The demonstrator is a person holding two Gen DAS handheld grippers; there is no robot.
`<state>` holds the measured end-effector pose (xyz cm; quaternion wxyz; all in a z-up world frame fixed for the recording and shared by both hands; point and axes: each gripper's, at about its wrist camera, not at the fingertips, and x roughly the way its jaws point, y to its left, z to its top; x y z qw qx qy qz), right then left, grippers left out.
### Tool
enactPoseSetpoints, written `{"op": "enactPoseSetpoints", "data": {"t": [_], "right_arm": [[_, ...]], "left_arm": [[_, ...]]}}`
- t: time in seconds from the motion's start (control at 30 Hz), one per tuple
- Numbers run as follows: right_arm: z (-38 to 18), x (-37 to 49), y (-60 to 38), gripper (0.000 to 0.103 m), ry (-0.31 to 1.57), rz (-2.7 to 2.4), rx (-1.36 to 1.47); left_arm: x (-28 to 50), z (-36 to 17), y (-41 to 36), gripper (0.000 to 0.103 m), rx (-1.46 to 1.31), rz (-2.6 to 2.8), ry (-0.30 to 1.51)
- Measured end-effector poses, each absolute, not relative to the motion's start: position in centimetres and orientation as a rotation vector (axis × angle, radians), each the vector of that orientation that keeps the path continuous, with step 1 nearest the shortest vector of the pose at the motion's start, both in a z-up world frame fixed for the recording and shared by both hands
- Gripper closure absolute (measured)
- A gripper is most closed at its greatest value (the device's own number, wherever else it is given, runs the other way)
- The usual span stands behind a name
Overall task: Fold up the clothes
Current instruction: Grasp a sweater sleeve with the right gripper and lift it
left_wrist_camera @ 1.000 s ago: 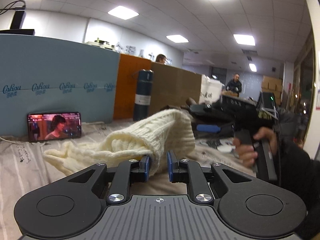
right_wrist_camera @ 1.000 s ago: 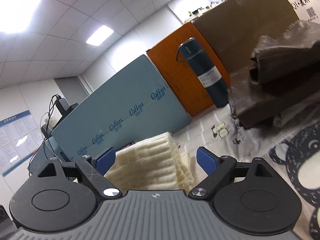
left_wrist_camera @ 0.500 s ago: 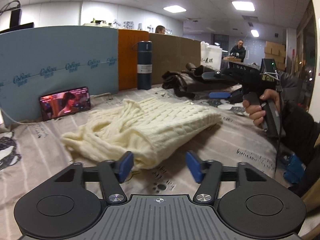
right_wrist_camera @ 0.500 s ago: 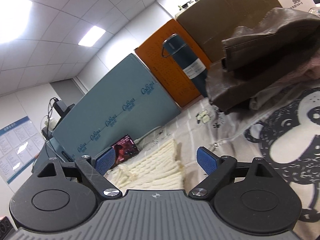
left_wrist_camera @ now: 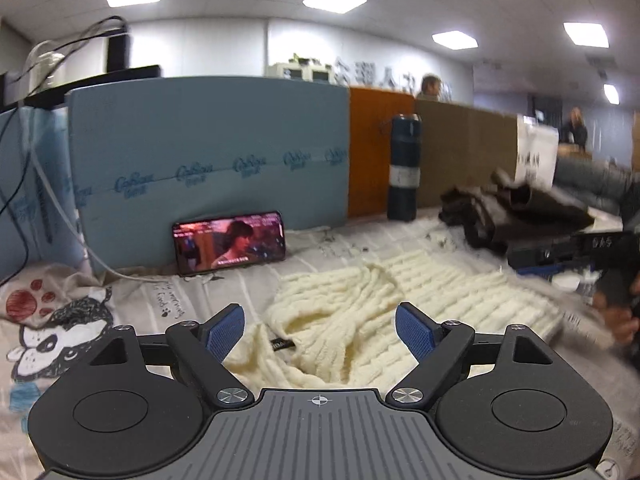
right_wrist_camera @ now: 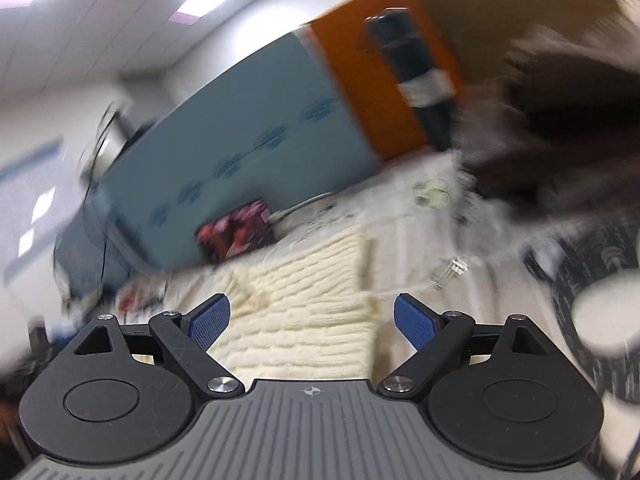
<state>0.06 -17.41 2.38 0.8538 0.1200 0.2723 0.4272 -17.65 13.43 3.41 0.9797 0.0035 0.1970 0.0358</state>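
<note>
A: Where does the folding stand?

B: Part done, I'd judge. The cream knit sweater (left_wrist_camera: pixel 400 312) lies on the printed sheet (left_wrist_camera: pixel 160 300) covering the bench, in the lower middle of the left wrist view. Its right portion looks laid over flat with a fairly straight edge, but the part at lower centre is bunched and rumpled, with a small dark label showing.

A: Are the claws holding anything?

B: No. The left claw (left_wrist_camera: pixel 320 334) is spread wide, with the bunched knit lying in front of it and nothing between the blue pads (left_wrist_camera: pixel 224 330). The right claw (right_wrist_camera: pixel 312 322) is spread wide too, hanging over the flat ribbed end of the sweater (right_wrist_camera: pixel 304 300). That view is heavily blurred, so whether it touches the cloth I cannot tell.

A: What's left, then?

B: Smoothing or tucking that rumpled section, then probably another fold to make it compact. There's also a pile of dark clothes (left_wrist_camera: pixel 512 216) at the right of the frame; whether it is folded is hard to say from here.

A: Anything else around?

B: A phone (left_wrist_camera: pixel 230 242) playing video leans on the blue board (left_wrist_camera: pixel 208 152) at centre left, and a dark flask (left_wrist_camera: pixel 405 168) stands upright by the orange panel, well apart from the sweater.
</note>
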Motion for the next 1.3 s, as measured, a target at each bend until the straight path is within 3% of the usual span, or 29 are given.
{"op": "enactPoseSetpoints", "data": {"t": [0.2,0.53,0.6,0.8,0.9,1.3], "right_arm": [[3.9,0.9,-13.0,0.010,0.504,1.148,-0.091],[2.9,4.4,-5.0,0.015,0.730,1.463,-0.278],[3.3,3.9,-5.2,0.034,0.729,1.474,-0.299],[4.5,2.3,-5.9,0.073,0.727,1.506,-0.363],[5.1,1.6,-6.3,0.086,0.726,1.522,-0.396],[7.9,-8.9,-14.0,0.090,0.569,1.652,-0.420]], "left_arm": [[-16.6,1.7,13.5,0.018,0.009,0.148,0.497],[-18.6,1.1,16.5,0.018,-0.119,0.264,0.492],[-18.9,1.0,16.9,0.018,-0.133,0.267,0.486],[-19.4,0.6,17.8,0.018,-0.179,0.268,0.460],[-19.8,0.4,18.0,0.018,-0.202,0.272,0.444],[-22.6,2.6,18.1,0.018,-0.251,0.326,0.265]]}}
